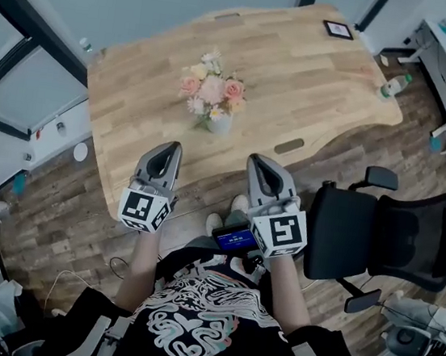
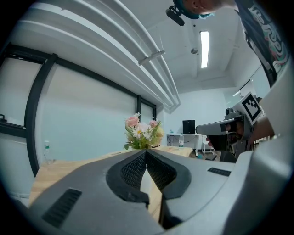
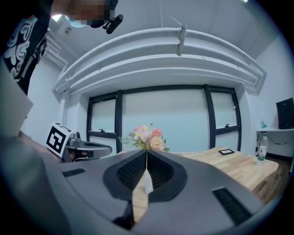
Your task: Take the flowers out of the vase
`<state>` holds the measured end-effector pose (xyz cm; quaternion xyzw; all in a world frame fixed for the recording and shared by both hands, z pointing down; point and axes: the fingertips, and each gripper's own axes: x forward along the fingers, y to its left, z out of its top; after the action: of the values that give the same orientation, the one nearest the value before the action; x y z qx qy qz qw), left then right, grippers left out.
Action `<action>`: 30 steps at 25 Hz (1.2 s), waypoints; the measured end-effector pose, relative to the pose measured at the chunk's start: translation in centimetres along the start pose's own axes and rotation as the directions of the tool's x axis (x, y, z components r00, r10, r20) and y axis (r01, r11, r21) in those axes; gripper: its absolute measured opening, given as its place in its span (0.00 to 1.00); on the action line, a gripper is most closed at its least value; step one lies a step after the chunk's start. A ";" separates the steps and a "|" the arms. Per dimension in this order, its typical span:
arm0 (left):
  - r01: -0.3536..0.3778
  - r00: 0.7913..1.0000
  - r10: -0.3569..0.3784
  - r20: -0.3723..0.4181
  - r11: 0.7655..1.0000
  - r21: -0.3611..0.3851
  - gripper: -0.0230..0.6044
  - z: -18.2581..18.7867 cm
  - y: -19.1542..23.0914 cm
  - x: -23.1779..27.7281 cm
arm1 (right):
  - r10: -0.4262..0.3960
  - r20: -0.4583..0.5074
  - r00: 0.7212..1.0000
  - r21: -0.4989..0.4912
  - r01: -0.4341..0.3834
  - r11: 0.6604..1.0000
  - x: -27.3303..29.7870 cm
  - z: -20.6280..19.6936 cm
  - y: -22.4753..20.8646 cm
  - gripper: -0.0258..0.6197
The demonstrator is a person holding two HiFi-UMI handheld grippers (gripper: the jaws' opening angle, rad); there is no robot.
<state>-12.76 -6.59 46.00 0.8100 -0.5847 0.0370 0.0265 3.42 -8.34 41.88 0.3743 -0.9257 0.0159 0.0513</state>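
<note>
We count 1 pale vase (image 1: 219, 124) of pink, cream and white flowers (image 1: 212, 90) on the tabletop (image 1: 301, 78) — and 2 grippers, left gripper (image 1: 170, 147) and right gripper (image 1: 256, 160), fingers clenched empty.

Bright, even ceiling light; strong fisheye edge distortion.

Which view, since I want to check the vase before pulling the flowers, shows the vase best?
The head view: the vase stands in plain sight on the table, beneath the flowers. The left gripper and right gripper hide the vase in their own views; only the flowers show there.
</note>
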 end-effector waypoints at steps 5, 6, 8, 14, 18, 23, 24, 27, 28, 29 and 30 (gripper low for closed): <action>0.027 0.999 -0.026 -0.018 0.999 0.045 0.04 -0.1 0.3 0.9 | -0.001 0.001 1.000 -0.007 0.001 1.000 0.6 0.0 -0.3 0.05; 0.033 0.999 -0.031 -0.020 0.998 0.059 0.04 0.0 0.5 1.2 | -0.003 0.004 1.000 -0.006 0.003 1.000 0.9 0.0 -0.5 0.05; 0.040 0.999 -0.038 -0.028 0.996 0.077 0.04 0.0 0.9 1.9 | -0.003 0.009 1.000 -0.007 0.003 1.000 1.4 0.1 -0.8 0.05; 0.045 0.998 -0.042 -0.037 0.997 0.068 0.04 -0.5 1.9 3.4 | 0.043 0.032 0.999 -0.018 -0.042 0.999 3.1 1.0 -0.9 0.05; 0.065 0.997 -0.062 -0.040 0.995 0.072 0.04 -0.7 1.9 4.6 | 0.039 0.019 0.999 -0.023 -0.039 0.999 4.0 0.6 -1.2 0.05; 0.081 0.996 -0.080 -0.027 0.995 0.056 0.04 -1.1 2.3 5.8 | 0.054 -0.030 0.998 -0.029 -0.055 0.998 4.9 -0.3 -1.6 0.05; 0.091 0.996 -0.090 -0.023 0.994 0.060 0.04 -1.1 2.3 6.1 | 0.055 -0.036 0.998 -0.035 -0.056 0.998 5.1 -0.4 -1.8 0.05; 0.128 0.992 -0.129 0.009 0.989 0.079 0.04 -0.9 1.8 6.7 | 0.054 -0.053 0.997 -0.038 -0.056 0.998 5.5 -0.7 -2.5 0.05; 0.139 0.990 -0.140 0.013 0.987 0.082 0.04 -1.0 1.6 7.0 | 0.051 -0.054 0.997 -0.031 -0.053 0.998 5.6 -0.9 -2.9 0.05; 0.149 0.988 -0.151 0.014 0.986 0.080 0.04 -1.1 1.5 7.3 | 0.048 -0.052 0.997 -0.025 -0.050 0.998 5.8 -1.1 -3.2 0.05; 0.160 0.987 -0.161 0.015 0.984 0.074 0.04 -1.2 1.5 7.6 | 0.048 -0.045 0.998 -0.021 -0.049 0.999 5.9 -1.1 -3.5 0.05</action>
<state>-11.81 -14.17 47.94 0.8552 -0.5161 0.0475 -0.0061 1.75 -14.89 43.57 0.3508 -0.9332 0.0152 0.0758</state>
